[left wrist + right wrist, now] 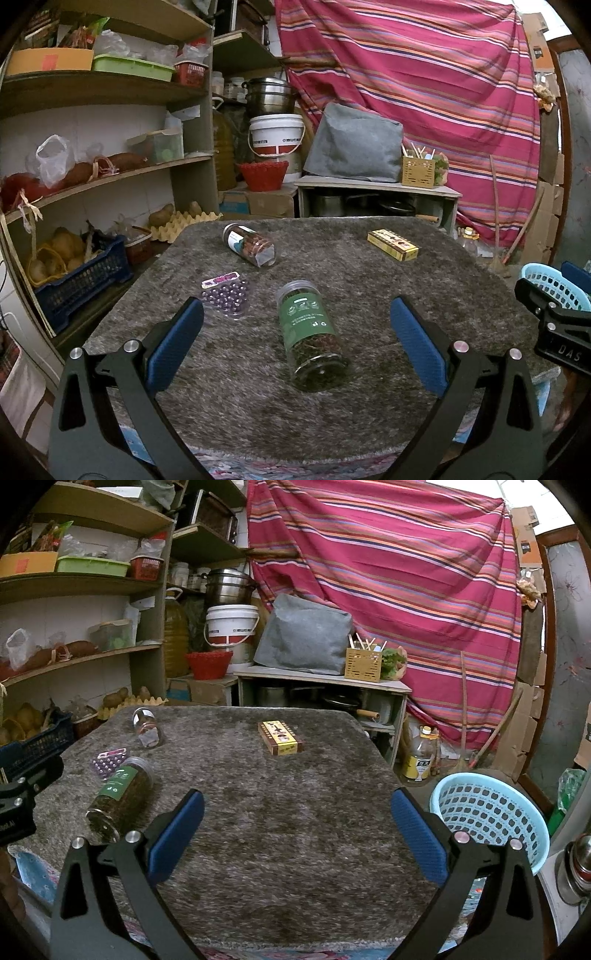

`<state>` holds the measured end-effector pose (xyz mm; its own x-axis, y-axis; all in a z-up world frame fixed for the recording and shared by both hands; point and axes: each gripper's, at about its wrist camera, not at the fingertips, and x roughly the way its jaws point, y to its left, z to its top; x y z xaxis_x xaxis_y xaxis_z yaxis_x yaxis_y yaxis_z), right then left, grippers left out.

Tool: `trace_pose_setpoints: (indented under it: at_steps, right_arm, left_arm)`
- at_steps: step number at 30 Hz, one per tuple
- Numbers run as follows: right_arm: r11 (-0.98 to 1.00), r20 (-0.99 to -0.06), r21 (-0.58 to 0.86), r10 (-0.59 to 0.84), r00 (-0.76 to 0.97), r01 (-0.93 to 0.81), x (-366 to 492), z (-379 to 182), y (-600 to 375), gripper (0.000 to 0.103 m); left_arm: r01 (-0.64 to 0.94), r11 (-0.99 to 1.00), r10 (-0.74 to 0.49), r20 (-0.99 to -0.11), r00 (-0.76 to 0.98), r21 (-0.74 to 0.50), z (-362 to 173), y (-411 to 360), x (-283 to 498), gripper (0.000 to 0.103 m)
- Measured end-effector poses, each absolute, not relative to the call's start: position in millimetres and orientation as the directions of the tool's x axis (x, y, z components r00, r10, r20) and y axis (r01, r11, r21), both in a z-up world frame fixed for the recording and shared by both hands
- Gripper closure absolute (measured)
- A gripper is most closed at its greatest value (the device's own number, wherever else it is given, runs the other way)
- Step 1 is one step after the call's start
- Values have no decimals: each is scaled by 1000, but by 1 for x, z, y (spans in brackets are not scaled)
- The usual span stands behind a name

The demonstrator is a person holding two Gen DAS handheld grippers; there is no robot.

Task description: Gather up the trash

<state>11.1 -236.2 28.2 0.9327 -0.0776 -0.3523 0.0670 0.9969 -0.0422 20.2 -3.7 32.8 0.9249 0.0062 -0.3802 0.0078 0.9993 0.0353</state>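
Grey shaggy cloth covers the bench [295, 812]; both tools — left tool [295, 339], right tool [295, 827] — hover with fingers wide apart, holding nothing. Green-labelled jar [312, 339] lies on its side; beyond it lie the bead pack [225, 293], second jar [249, 244] and yellow box [281, 737]. Blue basket [487, 812] sits beside the bench — well apart from the green-labelled jar.

table cover: shaggy grey-brown pile rug [280, 812], rough, matt
green-label jar [312, 338]: clear glossy plastic or glass, paper label
brown-label jar [249, 244]: clear, glossy
purple blister pack [226, 293]: shiny moulded plastic
yellow box [280, 737]: printed card
light-blue perforated basket [487, 812]: smooth plastic
finger pads [417, 343]: blue, textured, on matt black arms
backdrop: striped red cloth [388, 572]
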Motion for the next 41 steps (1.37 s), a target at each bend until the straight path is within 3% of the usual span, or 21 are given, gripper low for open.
trace_pose_setpoints:
  at_steps: [41]
  right_arm:
    - [998,-356,-46,-65,932,53,19,27,-225,4]
  left_arm:
    - [-30,999,38,-373,927,27,36,8,20,5]
